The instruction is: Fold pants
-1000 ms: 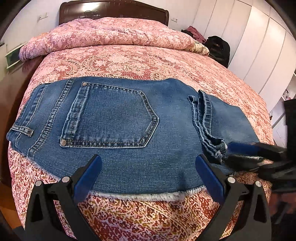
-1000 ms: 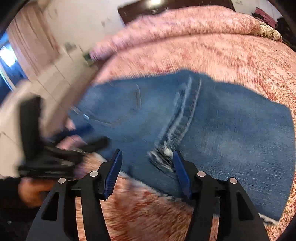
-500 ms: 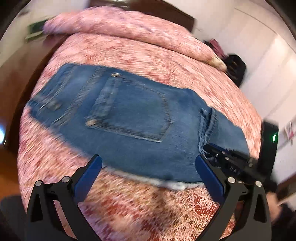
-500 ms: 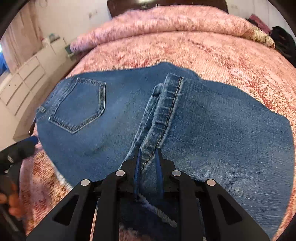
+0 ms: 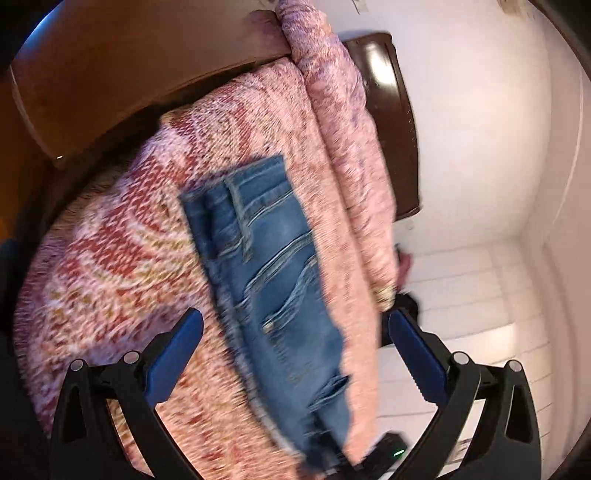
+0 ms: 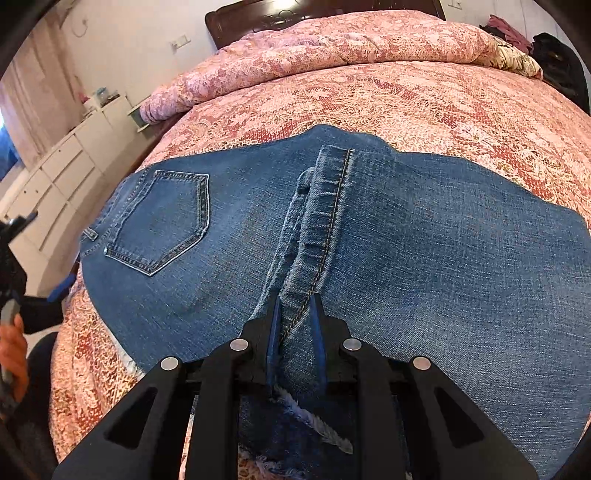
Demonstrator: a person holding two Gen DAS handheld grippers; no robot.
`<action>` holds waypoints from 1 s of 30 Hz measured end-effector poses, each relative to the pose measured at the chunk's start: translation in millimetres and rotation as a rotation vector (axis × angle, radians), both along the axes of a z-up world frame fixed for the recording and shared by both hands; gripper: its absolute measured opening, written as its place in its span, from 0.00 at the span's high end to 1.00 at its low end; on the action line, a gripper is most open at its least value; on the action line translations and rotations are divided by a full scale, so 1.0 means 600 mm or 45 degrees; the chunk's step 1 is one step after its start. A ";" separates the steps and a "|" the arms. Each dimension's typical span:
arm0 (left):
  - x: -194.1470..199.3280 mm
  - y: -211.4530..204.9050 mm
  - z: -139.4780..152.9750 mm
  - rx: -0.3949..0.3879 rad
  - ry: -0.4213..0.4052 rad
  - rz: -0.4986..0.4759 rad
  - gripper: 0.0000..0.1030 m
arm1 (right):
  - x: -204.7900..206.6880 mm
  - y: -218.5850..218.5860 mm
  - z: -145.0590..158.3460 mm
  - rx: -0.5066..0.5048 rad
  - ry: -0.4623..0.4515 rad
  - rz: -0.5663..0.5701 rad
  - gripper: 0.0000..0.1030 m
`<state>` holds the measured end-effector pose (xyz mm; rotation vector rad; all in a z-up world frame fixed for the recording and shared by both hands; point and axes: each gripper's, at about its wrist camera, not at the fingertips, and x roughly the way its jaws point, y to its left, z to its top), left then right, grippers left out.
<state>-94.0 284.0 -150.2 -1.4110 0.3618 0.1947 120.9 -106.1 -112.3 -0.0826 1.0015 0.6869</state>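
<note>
Blue jeans (image 6: pixel 406 240) lie folded on the patterned bedspread (image 6: pixel 406 99), with a back pocket (image 6: pixel 166 218) at the left. A doubled leg hem (image 6: pixel 328 206) runs down the middle of them. My right gripper (image 6: pixel 295 299) is shut on the near end of that hem, and denim is pinched between its pads. My left gripper (image 5: pixel 295 314) is open and empty. It is rolled onto its side, off the waist end of the jeans (image 5: pixel 273 258). In the right wrist view one of its blue fingers (image 6: pixel 61 288) shows at the left edge, above a hand (image 6: pixel 13 354).
A rolled pink quilt (image 6: pixel 332 48) lies along the dark headboard (image 6: pixel 295 11). White drawers (image 6: pixel 55 173) stand left of the bed and a dark bag (image 6: pixel 554 62) sits at the far right. The wooden bed frame (image 5: pixel 110 74) edges the mattress.
My right gripper came down and shut on the hem fold. My left gripper, still open, swung away toward the waist end of the jeans and rolled onto its side.
</note>
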 end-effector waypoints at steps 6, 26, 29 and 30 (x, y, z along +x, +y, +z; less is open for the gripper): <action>0.014 0.028 -0.024 -0.100 0.022 0.103 0.03 | 0.002 -0.002 -0.001 0.004 -0.003 -0.003 0.85; 0.029 0.063 -0.034 -0.180 -0.147 0.126 0.03 | 0.004 -0.012 -0.004 0.054 0.016 -0.017 0.85; 0.025 0.057 -0.023 -0.121 -0.140 0.091 0.03 | 0.005 -0.013 -0.004 0.060 0.019 -0.018 0.85; 0.027 0.056 -0.023 -0.108 -0.125 0.077 0.03 | 0.006 -0.013 -0.004 0.062 0.020 -0.018 0.85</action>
